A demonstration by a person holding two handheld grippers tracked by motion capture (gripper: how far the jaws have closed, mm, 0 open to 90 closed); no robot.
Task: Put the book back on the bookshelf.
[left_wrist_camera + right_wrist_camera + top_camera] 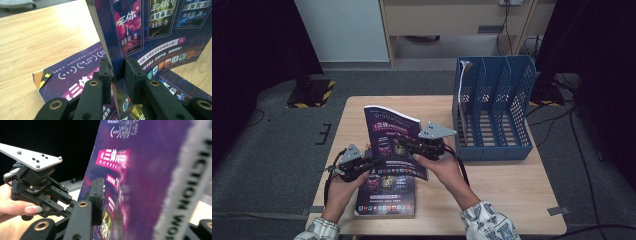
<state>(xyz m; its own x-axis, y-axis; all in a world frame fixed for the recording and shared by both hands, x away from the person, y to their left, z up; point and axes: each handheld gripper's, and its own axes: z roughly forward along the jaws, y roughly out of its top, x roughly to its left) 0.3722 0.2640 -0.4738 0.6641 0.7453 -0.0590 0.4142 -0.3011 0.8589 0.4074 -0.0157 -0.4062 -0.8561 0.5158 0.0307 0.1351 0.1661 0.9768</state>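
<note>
- High view: the left gripper [368,163] pinches the raised magazine [391,145] near its lower left corner. The right gripper [408,144] sits at its right edge. The blue file rack [492,107] stands at 2 o'clock from the magazine; I cannot tell what is inside.
- Left gripper view: both black jaws squeeze the magazine [150,37] page.
- Right gripper view: the jaws stand slightly apart around the magazine [145,180].

Left hand-held gripper [371,162] clamped, right hand-held gripper [404,144] loosened.

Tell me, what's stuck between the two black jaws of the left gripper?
A purple magazine, lifted off another one lying flat on the table. The left gripper pinches its edge between the pads, as the left gripper view shows.
</note>
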